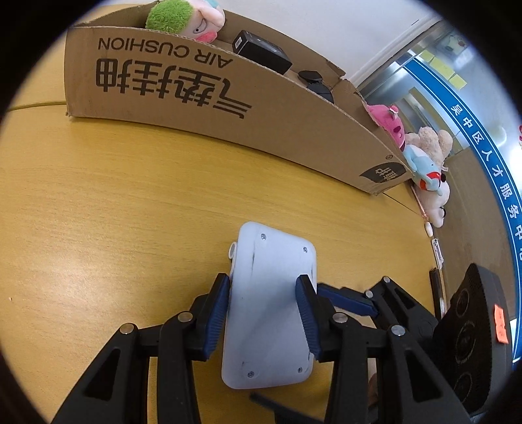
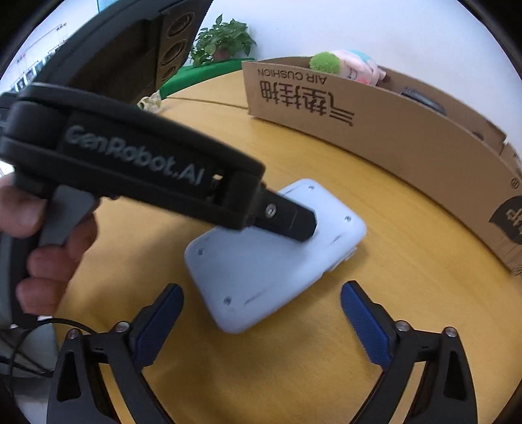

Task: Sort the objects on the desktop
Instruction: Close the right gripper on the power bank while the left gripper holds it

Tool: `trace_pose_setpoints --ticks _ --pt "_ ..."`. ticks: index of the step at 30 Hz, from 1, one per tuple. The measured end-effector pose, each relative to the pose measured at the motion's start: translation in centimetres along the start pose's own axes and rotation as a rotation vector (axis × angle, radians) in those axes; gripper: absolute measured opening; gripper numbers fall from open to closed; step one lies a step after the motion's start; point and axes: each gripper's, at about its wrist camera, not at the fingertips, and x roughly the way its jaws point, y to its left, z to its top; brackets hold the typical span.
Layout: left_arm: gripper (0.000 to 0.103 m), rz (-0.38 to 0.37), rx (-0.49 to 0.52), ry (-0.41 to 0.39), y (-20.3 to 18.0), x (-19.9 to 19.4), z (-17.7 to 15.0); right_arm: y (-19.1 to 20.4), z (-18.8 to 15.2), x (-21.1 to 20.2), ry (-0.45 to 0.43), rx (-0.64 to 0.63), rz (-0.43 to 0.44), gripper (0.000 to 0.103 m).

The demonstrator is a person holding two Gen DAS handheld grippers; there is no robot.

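A pale blue-white rounded device (image 1: 270, 310) with corner screws lies flat on the yellow table; it also shows in the right wrist view (image 2: 277, 257). My left gripper (image 1: 264, 287) is shut on it, blue pads against both long sides. In the right wrist view the left gripper's black body (image 2: 137, 169) reaches over the device from the left. My right gripper (image 2: 261, 293) is open and empty, just in front of the device's near corner. The cardboard box (image 1: 208, 107) marked AIR CUSHION stands behind, also in the right wrist view (image 2: 375, 130).
The box holds a green-haired plush (image 1: 182, 19), a black case (image 1: 261, 52) and dark items. More plush toys (image 1: 421, 163) lie past the box's right end. A potted plant (image 2: 225, 39) stands at the table's far edge. A black speaker-like unit (image 1: 469, 339) is at right.
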Motion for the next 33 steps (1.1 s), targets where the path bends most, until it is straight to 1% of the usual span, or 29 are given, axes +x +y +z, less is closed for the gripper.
trace_pose_setpoints --ticks 3,5,12,14,16,18,19,21,22,23,24,25,26,28,29,32,33 --pt "0.041 -0.007 0.018 0.014 -0.3 0.1 -0.2 -0.6 0.0 -0.2 -0.002 -0.003 -0.003 0.084" --pt "0.041 -0.017 0.020 0.017 -0.4 0.2 -0.2 -1.1 0.0 -0.4 0.001 0.001 -0.009 0.076" --pt "0.040 -0.018 0.059 0.006 -1.1 0.5 -0.2 -1.2 -0.1 -0.8 -0.015 0.019 -0.019 0.073" --pt "0.034 -0.006 0.076 -0.005 -1.3 0.2 -0.1 -1.3 0.0 -0.8 -0.026 0.033 -0.016 0.070" --pt "0.029 -0.017 0.074 -0.012 -1.3 -0.1 0.0 -1.6 -0.2 -1.2 -0.039 0.062 0.000 0.066" --pt "0.026 -0.023 0.078 -0.018 -1.6 -0.2 0.1 -1.9 0.0 -1.5 -0.054 0.074 -0.004 0.062" --pt "0.022 -0.024 0.091 -0.026 -2.0 -0.3 0.1 -2.0 0.1 -1.7 -0.061 0.074 -0.009 0.057" --pt "0.020 -0.008 0.125 -0.045 -3.0 -0.6 0.3 -1.7 0.6 -2.3 -0.085 0.043 -0.014 0.047" --pt "0.014 -0.031 0.129 -0.046 -3.3 -0.7 0.5 -1.6 0.9 -2.5 -0.098 0.030 -0.001 0.042" --pt "0.013 -0.039 0.130 -0.047 -3.5 -0.6 0.7 -1.3 1.4 -3.0 -0.120 0.015 -0.005 0.042" --pt "0.014 -0.025 0.138 -0.053 -3.8 -0.5 0.8 -1.3 1.7 -3.1 -0.126 0.013 -0.025 0.042" --pt "0.014 -0.018 0.149 -0.053 -3.8 -0.4 1.0 -1.5 2.0 -3.0 -0.117 0.020 -0.020 0.042" --pt "0.014 -0.031 0.140 -0.049 -3.7 -0.3 1.2 -2.0 2.0 -2.9 -0.119 0.038 -0.008 0.043" --pt "0.014 -0.050 0.118 -0.040 -3.2 -0.1 1.4 -3.0 1.7 -2.7 -0.112 0.097 0.019 0.051" --pt "0.015 -0.050 0.119 -0.041 -3.2 0.0 1.4 -3.4 1.5 -2.5 -0.098 0.124 0.031 0.058" --pt "0.015 -0.048 0.111 -0.045 -3.0 0.0 1.2 -3.9 0.3 -1.9 -0.065 0.165 0.017 0.073" --pt "0.016 -0.046 0.107 -0.045 -2.9 0.0 1.2 -4.1 0.2 -1.5 -0.052 0.177 0.024 0.074"
